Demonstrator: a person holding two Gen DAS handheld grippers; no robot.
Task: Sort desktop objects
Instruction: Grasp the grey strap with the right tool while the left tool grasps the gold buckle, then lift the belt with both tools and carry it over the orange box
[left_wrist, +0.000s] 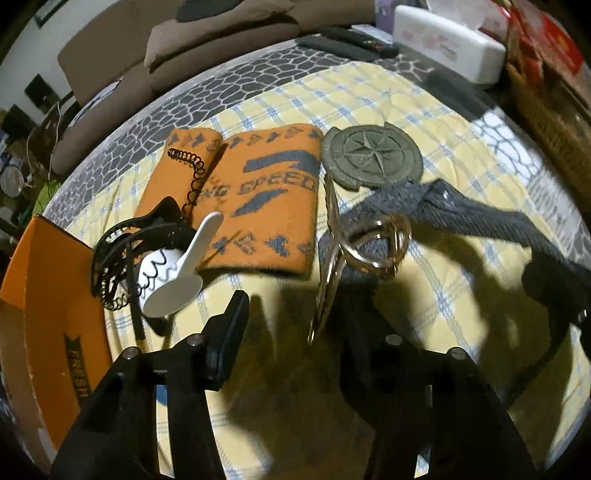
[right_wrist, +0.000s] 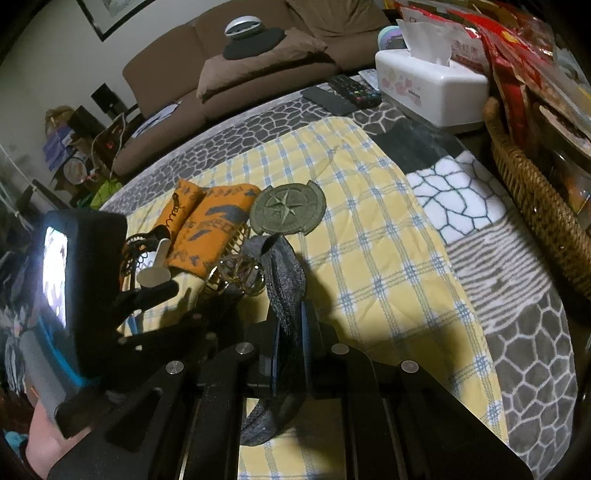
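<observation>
Brown sofa (right_wrist: 236, 70) at the back, yellow-and-blue checked cloth (right_wrist: 369, 221) spread over a grey stone-pattern blanket (right_wrist: 517, 369) up front. Right gripper (right_wrist: 288, 325) pressed together, pinching a dark grey knitted strip (right_wrist: 286, 273); rising from the jaws, draping back below them. Left gripper (left_wrist: 295, 325) spread, nothing between the fingers, hovering over the near part of the cloth; seen from the right wrist too, with a bright little screen (right_wrist: 55, 273) on its body and a hand (right_wrist: 40, 439) beneath.

Just ahead of the left fingers: gold wire scissors-like piece with rings (left_wrist: 354, 243), lying on the cloth and partly on the grey strip. Left of that, white plastic spoon (left_wrist: 181, 273) leaning across a white ball (left_wrist: 159, 266), tangled with a black coiled cord (left_wrist: 192, 173) and a black curved frame (left_wrist: 122, 243). Orange folded towel (left_wrist: 258, 199) with grey lettering behind them, cord trailing across its rolled end. Round bronze compass-star plaque (left_wrist: 373, 155) touching the towel's right edge. Orange cardboard box (left_wrist: 44, 295) at the cloth's left edge.

Far right corner: white tissue box (right_wrist: 432, 81), black remotes (right_wrist: 351, 90) beside it, wicker basket (right_wrist: 535, 192) along the right edge, packed with red packets.
</observation>
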